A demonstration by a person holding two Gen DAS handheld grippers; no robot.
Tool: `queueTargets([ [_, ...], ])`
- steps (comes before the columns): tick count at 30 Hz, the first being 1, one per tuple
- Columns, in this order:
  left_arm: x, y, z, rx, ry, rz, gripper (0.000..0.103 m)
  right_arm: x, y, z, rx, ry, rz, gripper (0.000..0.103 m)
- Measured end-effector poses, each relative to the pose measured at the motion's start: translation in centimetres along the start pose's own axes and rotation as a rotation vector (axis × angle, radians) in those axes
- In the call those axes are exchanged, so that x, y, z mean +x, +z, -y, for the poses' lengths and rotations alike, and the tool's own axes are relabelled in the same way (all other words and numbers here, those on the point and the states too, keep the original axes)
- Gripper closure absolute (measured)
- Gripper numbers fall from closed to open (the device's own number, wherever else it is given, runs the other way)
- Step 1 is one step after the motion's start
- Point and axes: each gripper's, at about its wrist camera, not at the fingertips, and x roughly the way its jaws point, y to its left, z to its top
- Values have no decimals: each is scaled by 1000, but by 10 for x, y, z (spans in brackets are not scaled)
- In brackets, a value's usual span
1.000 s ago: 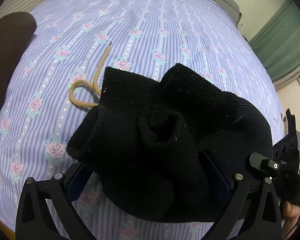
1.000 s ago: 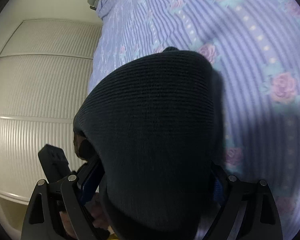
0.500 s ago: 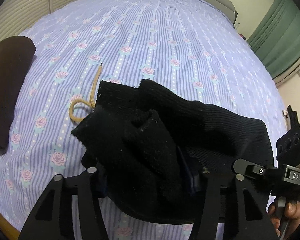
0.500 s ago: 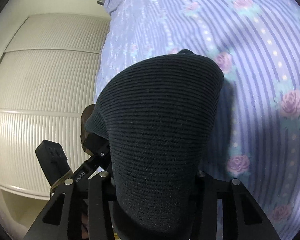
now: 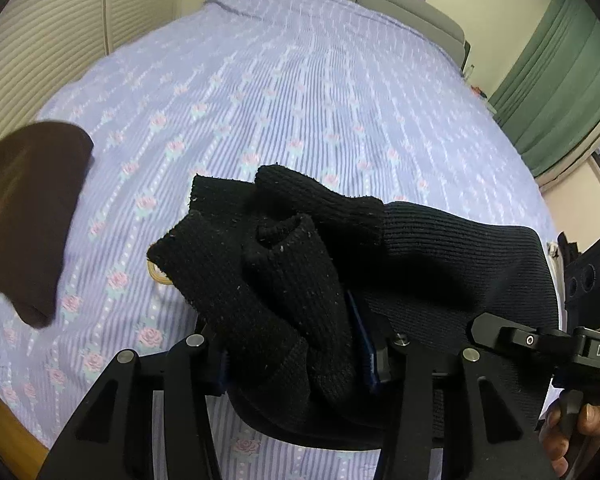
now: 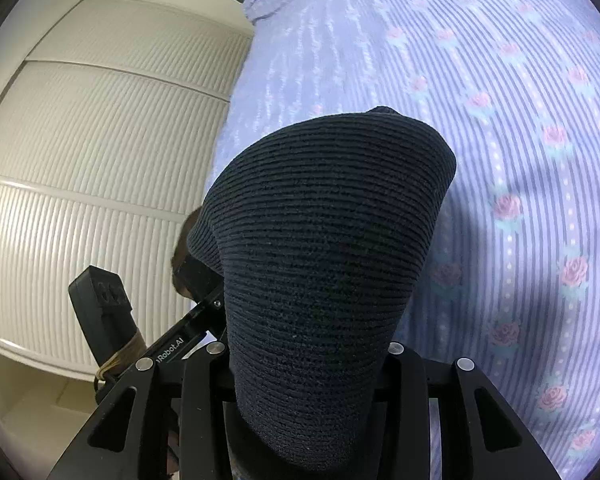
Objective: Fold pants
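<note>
Pants (image 5: 284, 280) bunched, lifted off bed (image 5: 300, 100), pinched in both tongs: left tongs (image 5: 296, 360) and right tongs (image 6: 308, 360) just closed on knit. Next: pull apart evenly, keep grip firm, spread flat before folding, avoid brown cloth (image 5: 28, 216).

Black knit pants (image 5: 300, 280) hide most of the tan hanger loop (image 5: 158, 276); brown folded cloth (image 5: 28, 216) blurred, cut off at left edge.
</note>
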Motion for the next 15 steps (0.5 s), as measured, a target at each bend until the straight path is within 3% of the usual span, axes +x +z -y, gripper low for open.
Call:
queueTargets([
  [7, -37, 24, 0, -21, 18, 53, 56, -8, 23, -34, -44, 38, 2, 64],
  [15, -84, 49, -32, -86, 58, 125, 56, 8, 43, -87, -124, 81, -38, 64],
])
